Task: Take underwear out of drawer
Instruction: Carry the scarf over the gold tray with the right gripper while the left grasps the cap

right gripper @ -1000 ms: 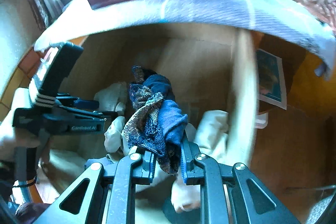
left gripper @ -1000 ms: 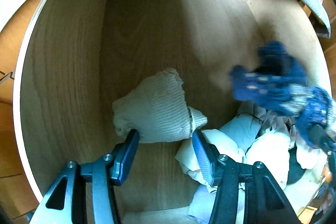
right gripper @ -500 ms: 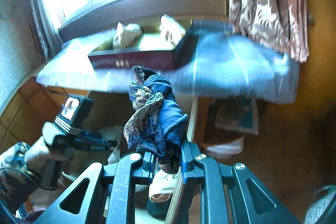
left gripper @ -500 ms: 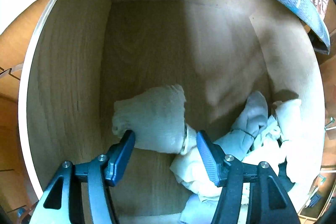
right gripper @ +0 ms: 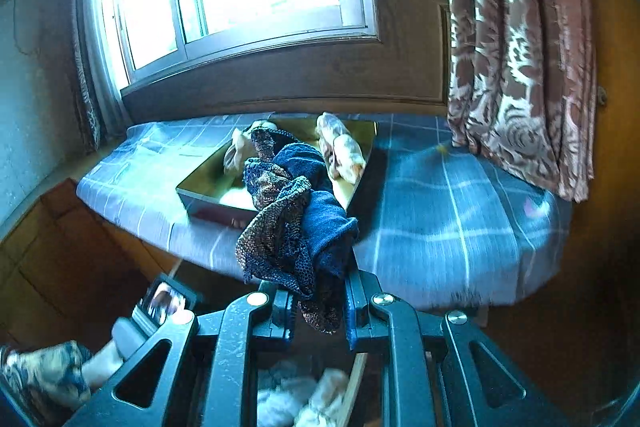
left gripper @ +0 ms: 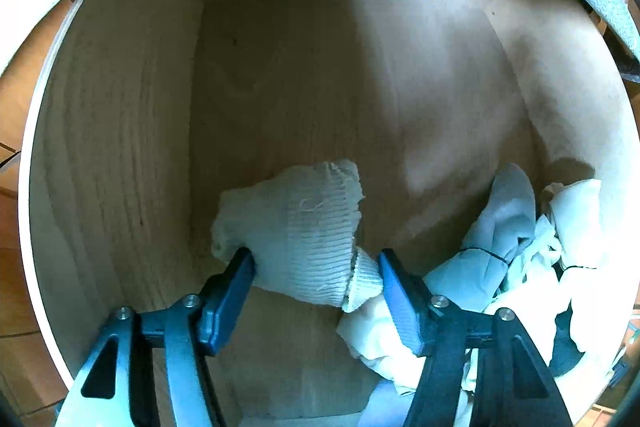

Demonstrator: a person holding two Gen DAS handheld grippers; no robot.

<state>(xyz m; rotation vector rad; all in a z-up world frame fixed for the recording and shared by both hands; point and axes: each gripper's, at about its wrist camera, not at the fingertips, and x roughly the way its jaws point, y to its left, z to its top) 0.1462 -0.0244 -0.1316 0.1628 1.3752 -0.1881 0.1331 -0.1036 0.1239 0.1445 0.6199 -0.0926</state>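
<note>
Underwear [right gripper: 298, 211] is clamped between the right gripper [right gripper: 318, 311] fingers above the bed [right gripper: 440, 211]; left gripper [left gripper: 316, 283] fingers stand apart around a sock [left gripper: 296, 227] in the drawer [left gripper: 120, 147].

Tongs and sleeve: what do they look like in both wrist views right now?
Left tongs: black angled arms with triangular cut-outs and silver screws, ending in dark blue ribbed pads. Right tongs: the same black frame, silver screws and blue pads. In the right wrist view, the left unit's body is black with a small glossy screen. The sleeve has a blue and tan pattern.
</note>
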